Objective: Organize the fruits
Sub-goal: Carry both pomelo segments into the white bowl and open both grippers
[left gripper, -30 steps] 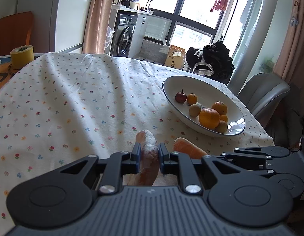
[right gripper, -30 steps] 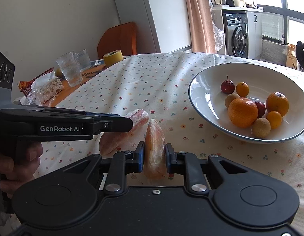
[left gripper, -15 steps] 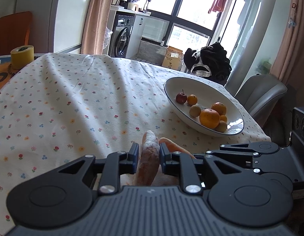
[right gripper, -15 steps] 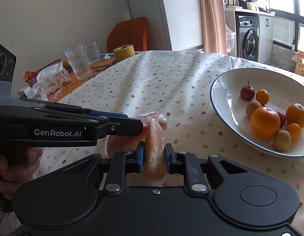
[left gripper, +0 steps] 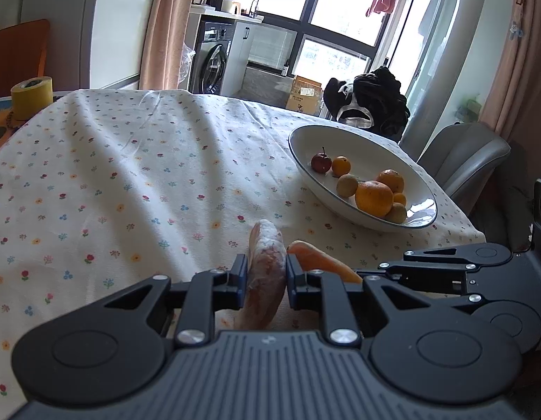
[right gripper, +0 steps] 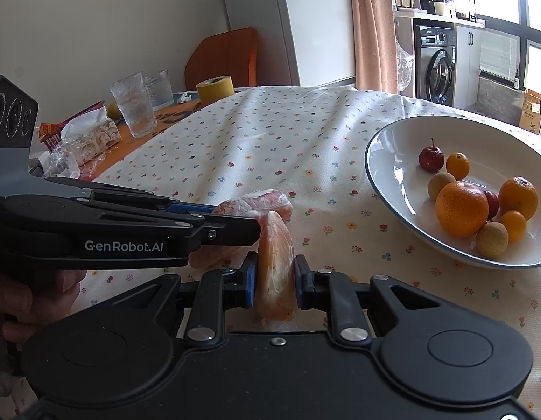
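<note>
Across the bench (left gripper: 130,161), a flower-print tablecloth (right gripper: 270,133) covers nearly everything I can see, with only a strip of orange surface bare at the far left. On the right half stands the wide white bowl (left gripper: 344,136), its thin dark rim tilted toward me, and in it lie the big orange (right gripper: 461,208), a second orange (right gripper: 518,192) just beside it, two small tangerines, a small red apple (right gripper: 430,158) with its stalk up, and pale brownish round fruits among them; one dark red fruit is mostly hidden behind the big orange. Near the bench's front edge, well apart from the bowl, my left gripper (left gripper: 264,276) is clamped on a pale pinkish-orange peeled segment (left gripper: 265,273) wrapped in clear film, which stands upright between the blue-padded fingers. My right gripper (right gripper: 274,276) is closed on a second, more orange peeled segment (right gripper: 275,266), also film-wrapped and upright. The two pieces touch at their tips, where the left gripper crosses in front of the right one; whether they are joined I cannot tell. My left hand (right gripper: 29,297) shows on its handle. Far off at the left sit two ribbed drinking glasses (right gripper: 134,105), a crumpled tissue pack (right gripper: 92,133) and a roll of yellow tape (left gripper: 32,97).
</note>
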A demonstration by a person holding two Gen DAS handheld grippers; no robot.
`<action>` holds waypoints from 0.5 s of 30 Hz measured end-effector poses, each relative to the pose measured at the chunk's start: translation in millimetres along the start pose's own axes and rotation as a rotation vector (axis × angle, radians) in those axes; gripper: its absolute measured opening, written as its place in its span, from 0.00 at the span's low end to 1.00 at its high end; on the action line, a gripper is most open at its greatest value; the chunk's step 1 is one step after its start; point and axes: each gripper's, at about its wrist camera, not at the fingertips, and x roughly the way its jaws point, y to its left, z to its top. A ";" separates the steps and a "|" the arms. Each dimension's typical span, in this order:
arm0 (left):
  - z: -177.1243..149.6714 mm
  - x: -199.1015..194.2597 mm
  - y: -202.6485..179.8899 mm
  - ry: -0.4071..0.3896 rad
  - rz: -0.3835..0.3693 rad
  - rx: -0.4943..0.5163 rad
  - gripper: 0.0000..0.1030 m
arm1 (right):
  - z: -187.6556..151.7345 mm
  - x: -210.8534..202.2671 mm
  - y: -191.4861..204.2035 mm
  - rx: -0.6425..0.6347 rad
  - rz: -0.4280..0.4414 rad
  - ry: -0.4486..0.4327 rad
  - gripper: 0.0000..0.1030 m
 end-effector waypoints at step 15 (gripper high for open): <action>30.8 -10.7 -26.9 -0.073 -0.013 0.027 0.18 | 8.0 -32.8 -31.0 0.044 -0.062 -0.085 0.19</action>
